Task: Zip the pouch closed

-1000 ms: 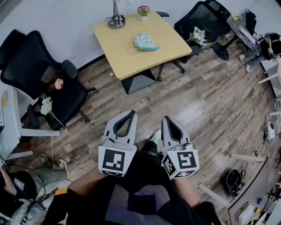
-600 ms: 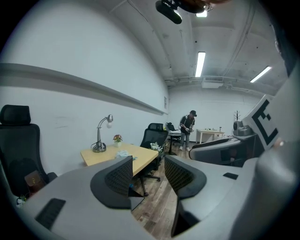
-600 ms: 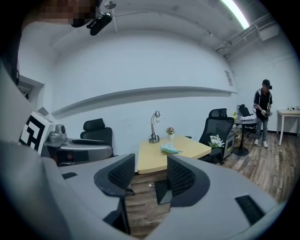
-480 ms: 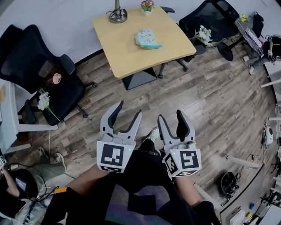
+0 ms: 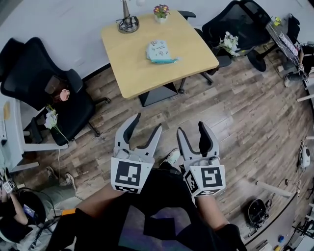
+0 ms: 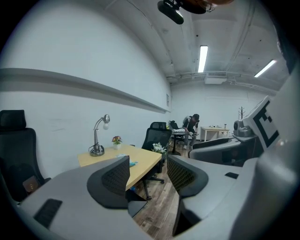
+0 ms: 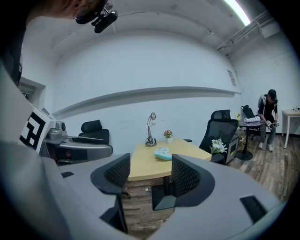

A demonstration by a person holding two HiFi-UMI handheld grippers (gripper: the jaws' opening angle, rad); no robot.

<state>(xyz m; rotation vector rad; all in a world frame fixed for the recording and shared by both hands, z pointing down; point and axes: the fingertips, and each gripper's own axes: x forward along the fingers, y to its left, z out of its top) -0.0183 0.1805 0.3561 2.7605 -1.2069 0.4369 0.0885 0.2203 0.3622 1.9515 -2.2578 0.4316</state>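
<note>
A pale teal pouch (image 5: 158, 51) lies on the wooden table (image 5: 135, 68) across the room; it shows small in the right gripper view (image 7: 162, 153) and as a sliver in the left gripper view (image 6: 132, 163). My left gripper (image 5: 146, 122) and right gripper (image 5: 192, 128) are held side by side over the floor, well short of the table. Both stand open with nothing between their fingers; their jaws have just been opening.
A desk lamp (image 5: 127, 19) and a small flower pot (image 5: 160, 12) stand at the table's far edge. Black office chairs sit left (image 5: 44, 83) and right (image 5: 235, 24) of the table. A person (image 6: 191, 126) stands at a far desk. Wooden floor lies between me and the table.
Both grippers went from shut to wide open. The table and pouch have drawn a little closer in the head view as I moved toward them.
</note>
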